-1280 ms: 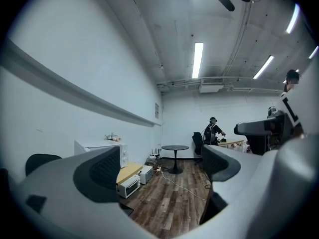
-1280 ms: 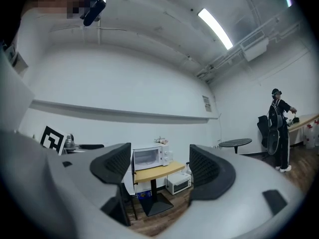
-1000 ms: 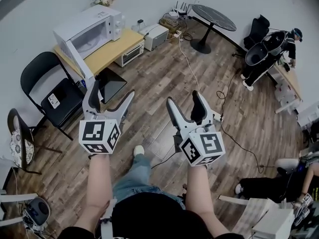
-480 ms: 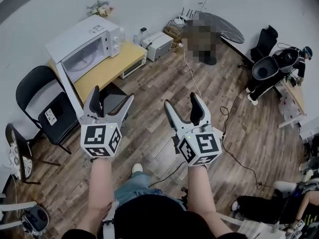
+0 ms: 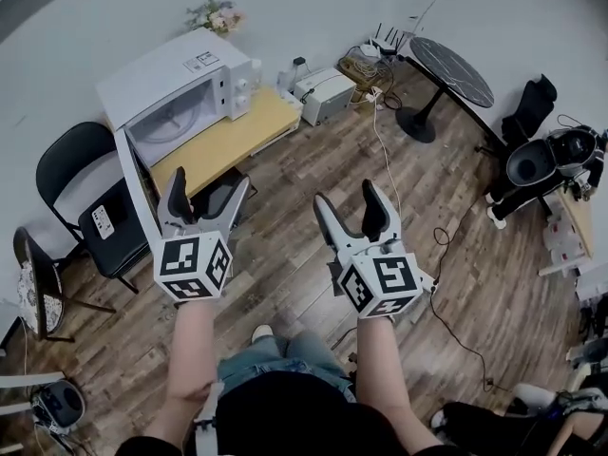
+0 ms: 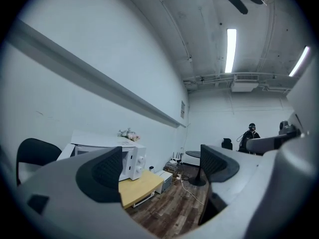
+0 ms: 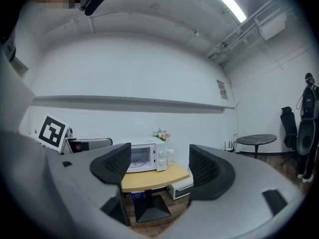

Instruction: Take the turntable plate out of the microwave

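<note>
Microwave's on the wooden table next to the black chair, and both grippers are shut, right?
Not shut: left gripper and right gripper both stand open and empty, per each gripper view. The microwave is on the wooden table beside the black chair.

A bare workroom of an office or lab kind is shown. Plain white walls, a wood-plank floor (image 5: 313,174) and strip lights (image 6: 231,50) under exposed ceiling ducts (image 6: 239,78) are seen. A microwave (image 5: 180,88) is set on a small yellow-topped table (image 5: 228,141). A black chair (image 5: 128,202) and a round dark table (image 5: 451,69) are placed nearby, and a router (image 5: 388,38) is kept by the wall.
</note>
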`<move>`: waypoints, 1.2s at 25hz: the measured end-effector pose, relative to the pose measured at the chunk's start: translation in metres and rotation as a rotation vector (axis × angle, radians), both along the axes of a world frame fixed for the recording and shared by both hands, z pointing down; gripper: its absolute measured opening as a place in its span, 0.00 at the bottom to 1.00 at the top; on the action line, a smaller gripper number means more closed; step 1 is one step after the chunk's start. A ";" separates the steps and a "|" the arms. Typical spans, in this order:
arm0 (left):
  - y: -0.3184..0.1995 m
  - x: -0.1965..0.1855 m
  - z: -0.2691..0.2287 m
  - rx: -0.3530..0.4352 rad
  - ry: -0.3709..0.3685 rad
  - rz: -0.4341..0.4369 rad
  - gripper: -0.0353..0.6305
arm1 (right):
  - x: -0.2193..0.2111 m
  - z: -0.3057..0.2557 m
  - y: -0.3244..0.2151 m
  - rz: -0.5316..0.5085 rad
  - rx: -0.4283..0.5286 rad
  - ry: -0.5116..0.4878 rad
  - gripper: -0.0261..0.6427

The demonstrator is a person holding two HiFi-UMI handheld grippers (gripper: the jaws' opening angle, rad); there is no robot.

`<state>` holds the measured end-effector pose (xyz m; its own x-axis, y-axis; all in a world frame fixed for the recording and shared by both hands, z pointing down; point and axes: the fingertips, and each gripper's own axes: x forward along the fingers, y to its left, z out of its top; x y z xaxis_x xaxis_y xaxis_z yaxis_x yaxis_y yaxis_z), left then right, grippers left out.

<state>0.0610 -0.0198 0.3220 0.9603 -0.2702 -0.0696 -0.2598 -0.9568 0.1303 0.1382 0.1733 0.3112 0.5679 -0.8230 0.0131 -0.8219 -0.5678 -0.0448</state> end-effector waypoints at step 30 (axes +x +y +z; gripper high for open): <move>-0.136 0.088 0.042 -0.117 -0.095 -0.560 0.76 | 0.178 0.041 -0.237 -0.624 -0.033 -0.163 0.58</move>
<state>0.1489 -0.1561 0.3643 0.6690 -0.7399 0.0709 -0.7383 -0.6505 0.1783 0.3159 -0.0641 0.3526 -0.0284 -0.9955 0.0898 -0.9821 0.0111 -0.1878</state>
